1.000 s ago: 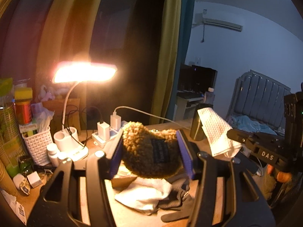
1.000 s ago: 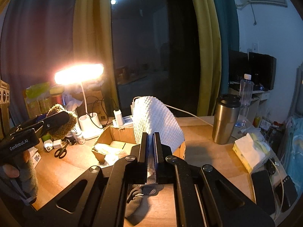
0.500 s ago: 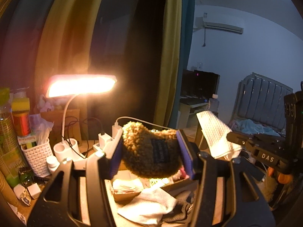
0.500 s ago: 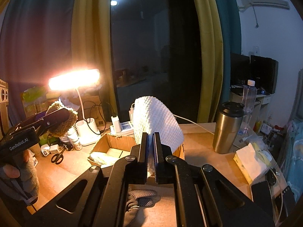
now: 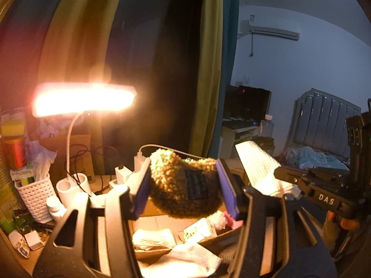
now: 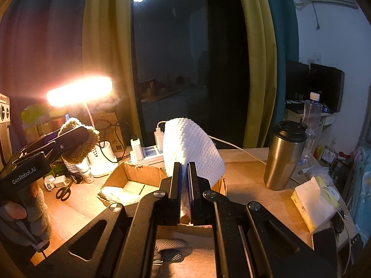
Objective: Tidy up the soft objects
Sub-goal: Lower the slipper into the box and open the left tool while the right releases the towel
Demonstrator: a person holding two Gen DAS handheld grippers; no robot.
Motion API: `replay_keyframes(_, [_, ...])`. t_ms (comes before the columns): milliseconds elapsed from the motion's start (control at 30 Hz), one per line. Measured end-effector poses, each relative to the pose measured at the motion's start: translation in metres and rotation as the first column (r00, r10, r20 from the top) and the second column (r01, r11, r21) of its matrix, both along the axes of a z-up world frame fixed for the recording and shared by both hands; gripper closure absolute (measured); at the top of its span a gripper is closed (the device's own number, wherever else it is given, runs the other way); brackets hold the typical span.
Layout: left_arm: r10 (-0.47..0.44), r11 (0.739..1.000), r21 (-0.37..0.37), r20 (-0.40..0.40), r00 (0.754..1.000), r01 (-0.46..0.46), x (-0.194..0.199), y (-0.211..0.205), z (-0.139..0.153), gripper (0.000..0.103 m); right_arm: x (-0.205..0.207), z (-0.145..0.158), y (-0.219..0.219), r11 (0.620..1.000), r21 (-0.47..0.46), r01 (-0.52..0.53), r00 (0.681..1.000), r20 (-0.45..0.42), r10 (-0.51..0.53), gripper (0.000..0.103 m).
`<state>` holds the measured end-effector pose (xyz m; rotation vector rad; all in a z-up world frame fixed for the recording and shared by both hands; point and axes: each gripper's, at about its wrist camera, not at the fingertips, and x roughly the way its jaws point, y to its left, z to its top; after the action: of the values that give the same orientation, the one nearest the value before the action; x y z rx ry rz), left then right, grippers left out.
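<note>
My left gripper point(image 5: 184, 183) is shut on a fuzzy brown pouch point(image 5: 183, 185) with a dark label, held in the air above an open cardboard box point(image 5: 162, 222). It also shows in the right wrist view point(image 6: 76, 139), at the left. My right gripper point(image 6: 184, 173) is shut on a white waffle cloth point(image 6: 192, 146), held up over the same box point(image 6: 129, 180). The cloth also shows in the left wrist view point(image 5: 257, 164). White cloths point(image 5: 153, 238) and a pink item point(image 5: 229, 217) lie inside the box. A white cloth point(image 5: 185, 259) and grey gloves point(image 6: 171, 247) lie in front of it.
A lit desk lamp point(image 6: 78, 91) glares at the left. A power strip point(image 6: 148, 155), a white basket point(image 5: 34, 194), small bottles and scissors point(image 6: 63, 192) crowd the desk's left. A steel tumbler point(image 6: 284, 155), a water bottle point(image 6: 311, 115) and a tissue pack point(image 6: 315, 201) stand right.
Both grippers have risen with their loads and moved closer over the box. The box's inside now shows under the brown pouch in the left wrist view.
</note>
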<state>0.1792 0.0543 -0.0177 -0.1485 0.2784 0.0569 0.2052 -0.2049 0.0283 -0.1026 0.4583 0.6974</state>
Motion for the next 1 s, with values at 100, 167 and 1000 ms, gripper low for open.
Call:
replay_keyframes(100, [0.003,1.0,0.005,-0.001,1.0,-0.003,0.008,0.0,-0.004,0.049,0.006,-0.004,0.003,1.0,-0.01,-0.009,1.0,0.002,0.009,0.098])
replay_keyframes(167, [0.004,1.0,0.007,0.001,1.0,-0.004,0.013,-0.001,-0.007,0.049,0.011,-0.008,0.004,1.0,-0.012,-0.016,1.0,-0.005,0.016,0.098])
replay_keyframes(1000, [-0.007,1.0,-0.013,-0.219,0.976,0.004,0.1,-0.003,-0.092,0.048,0.079,-0.084,0.03,0.995,-0.071,-0.07,0.984,-0.167,0.057,0.097])
